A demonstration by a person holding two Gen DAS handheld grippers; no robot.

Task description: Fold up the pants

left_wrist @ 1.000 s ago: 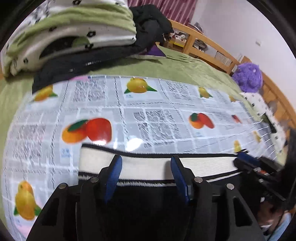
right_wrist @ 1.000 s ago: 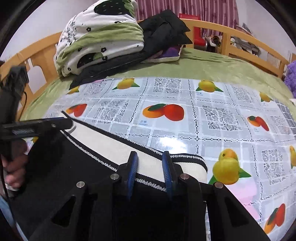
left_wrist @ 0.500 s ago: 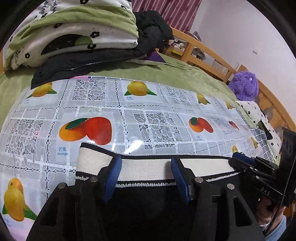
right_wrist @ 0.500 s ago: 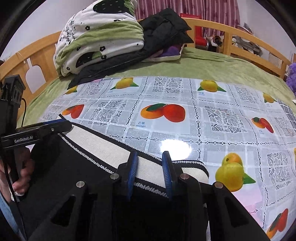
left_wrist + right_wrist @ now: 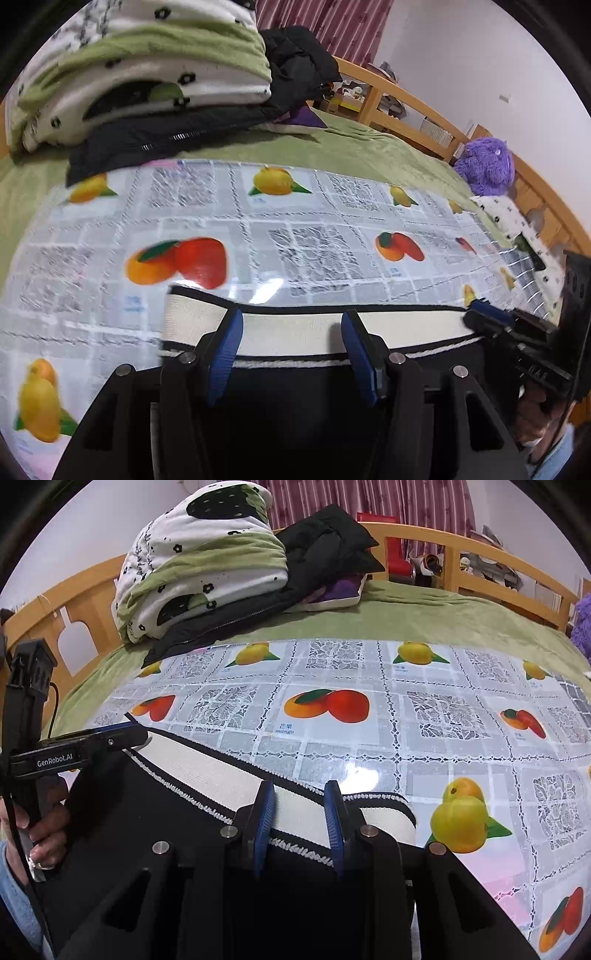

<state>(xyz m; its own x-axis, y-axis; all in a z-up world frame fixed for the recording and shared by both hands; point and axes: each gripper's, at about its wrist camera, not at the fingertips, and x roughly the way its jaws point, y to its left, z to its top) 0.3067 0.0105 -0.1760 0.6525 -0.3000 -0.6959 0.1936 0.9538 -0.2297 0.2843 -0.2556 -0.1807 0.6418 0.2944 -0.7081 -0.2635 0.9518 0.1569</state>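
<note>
Evidently, my left gripper point(image 5: 291, 347) and right gripper point(image 5: 299, 821) straddle the pants' point(image 5: 147, 834) waistband point(image 5: 295, 328) with jaws parted, left wider, neither pinching. Pants lie at the cloth's point(image 5: 369, 749) near edge, waistband spread flat between us, presumably to square it for folding.

Black pants point(image 5: 295, 413) — cream waistband point(image 5: 295, 330) flat

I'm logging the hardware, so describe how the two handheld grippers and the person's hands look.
Both grippers, left gripper and right gripper, are black with blue-padded fingers. White "GenRobot.AI" lettering and a black cable mark the left. Bare hand, light blue sleeve.
</note>
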